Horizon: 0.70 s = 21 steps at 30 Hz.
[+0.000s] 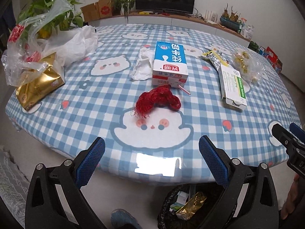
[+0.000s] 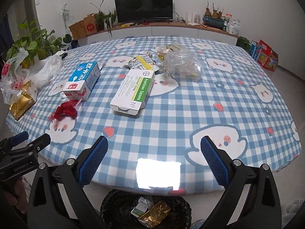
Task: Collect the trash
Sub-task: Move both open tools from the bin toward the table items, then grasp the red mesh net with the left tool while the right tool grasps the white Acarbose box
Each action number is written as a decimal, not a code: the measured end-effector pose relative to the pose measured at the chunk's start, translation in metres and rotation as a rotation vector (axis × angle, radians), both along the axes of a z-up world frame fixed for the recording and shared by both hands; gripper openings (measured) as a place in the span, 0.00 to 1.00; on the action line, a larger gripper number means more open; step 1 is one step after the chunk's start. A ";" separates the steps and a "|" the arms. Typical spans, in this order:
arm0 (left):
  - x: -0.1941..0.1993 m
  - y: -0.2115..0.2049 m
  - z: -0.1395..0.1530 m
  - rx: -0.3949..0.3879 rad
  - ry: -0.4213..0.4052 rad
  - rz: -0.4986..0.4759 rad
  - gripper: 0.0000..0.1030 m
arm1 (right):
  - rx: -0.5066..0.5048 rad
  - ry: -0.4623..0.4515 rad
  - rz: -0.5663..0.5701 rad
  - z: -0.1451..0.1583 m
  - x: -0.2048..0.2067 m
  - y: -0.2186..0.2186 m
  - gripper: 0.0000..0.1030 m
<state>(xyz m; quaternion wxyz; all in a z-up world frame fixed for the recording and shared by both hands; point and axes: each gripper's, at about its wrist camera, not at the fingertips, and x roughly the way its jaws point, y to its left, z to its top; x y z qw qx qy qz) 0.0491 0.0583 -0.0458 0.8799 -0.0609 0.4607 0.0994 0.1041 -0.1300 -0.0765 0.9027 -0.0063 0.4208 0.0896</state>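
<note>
The tabletop, under its blue checked cloth, carries all the trash not yet collected, and below its near edge stands the black-lined bin with a few scraps already in it. Toward the far left edge lie plastic bags and a gold packet; near the middle is the milk carton, its long axis running from near edge to far edge, with crumpled tissue touching its left side. Right of it the tablet box lies likewise lengthwise, wrappers and a clear bag beyond. Nearest the near edge is the red mesh wad, straight ahead of the left gripper, whose fingers are spread wide and empty. The right gripper, equally wide and empty, faces the tablet box, so the mesh looks like the left hand's pick.
</note>
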 end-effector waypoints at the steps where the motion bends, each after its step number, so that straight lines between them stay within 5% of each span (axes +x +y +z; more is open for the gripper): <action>1: 0.005 0.000 0.000 0.006 0.001 -0.002 0.93 | 0.007 0.002 0.002 0.001 0.005 0.002 0.91; 21: 0.076 0.017 -0.013 0.007 0.032 -0.018 0.84 | -0.010 0.039 -0.007 -0.015 0.100 0.050 0.91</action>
